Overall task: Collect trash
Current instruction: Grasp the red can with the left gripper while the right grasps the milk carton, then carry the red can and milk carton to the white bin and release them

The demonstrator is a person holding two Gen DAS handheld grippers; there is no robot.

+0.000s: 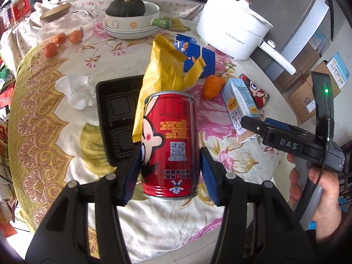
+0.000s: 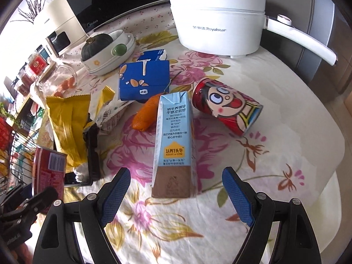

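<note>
Floral cloth covers the round table (image 2: 286, 101) where the trash lies, and the left gripper (image 1: 170, 160) holds a red can (image 1: 170, 140) upright above it, blue pads clamped on the can's lower sides, a yellow wrapper (image 1: 162, 74) against its back. Judged light, rigid and smooth, the can is likely to slip unless held mid-body. At the right gripper (image 2: 176, 195), whose fingers stand wide and empty, an upright pale-blue milk carton (image 2: 173, 140) waits near a second, toppled can (image 2: 228, 110); its flat sides should be pinched gently, as thin board would crush.
</note>
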